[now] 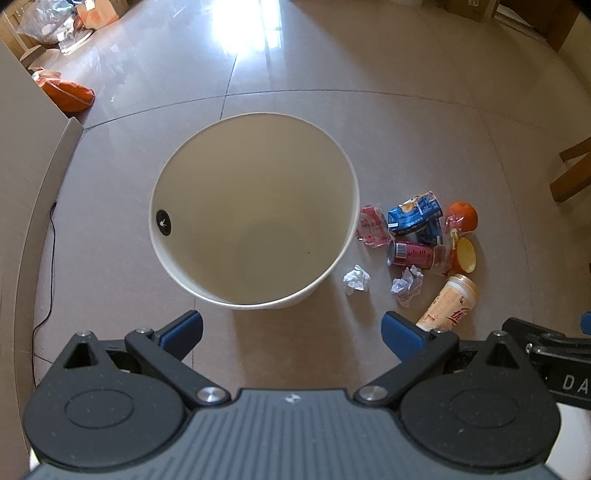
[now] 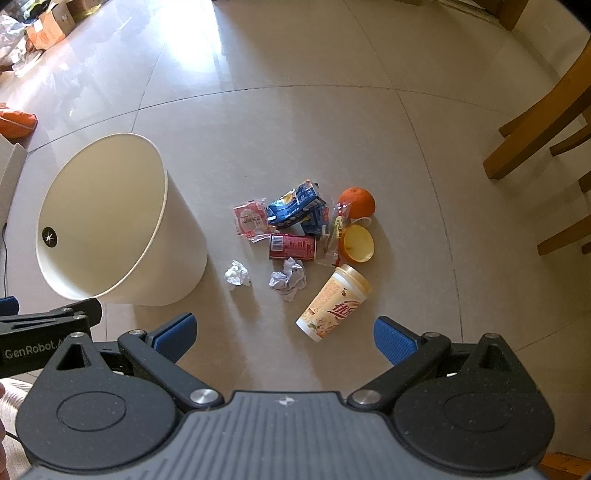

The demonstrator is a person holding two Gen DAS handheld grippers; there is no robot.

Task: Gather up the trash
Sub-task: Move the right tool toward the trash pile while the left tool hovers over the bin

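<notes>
A cream bin (image 1: 255, 258) (image 2: 110, 221) stands on the tiled floor, nothing visible inside it. To its right lies a trash pile: two crumpled paper balls (image 2: 237, 274) (image 2: 289, 280), a red can (image 2: 293, 246), a blue carton (image 2: 295, 205), a pink wrapper (image 2: 251, 219), an orange (image 2: 357, 202), a yellow lid (image 2: 357, 243) and a printed paper cup (image 2: 332, 304) (image 1: 448, 304) on its side. My left gripper (image 1: 291, 332) hangs open above the bin's near rim. My right gripper (image 2: 284, 338) hangs open just short of the paper cup. Neither holds anything.
Wooden chair legs (image 2: 535, 122) stand at the right. An orange bag (image 1: 68, 94), boxes and plastic bags (image 1: 55, 22) lie at the far left. A black cable (image 1: 50, 258) runs along the floor beside a pale panel (image 1: 33, 184) on the left.
</notes>
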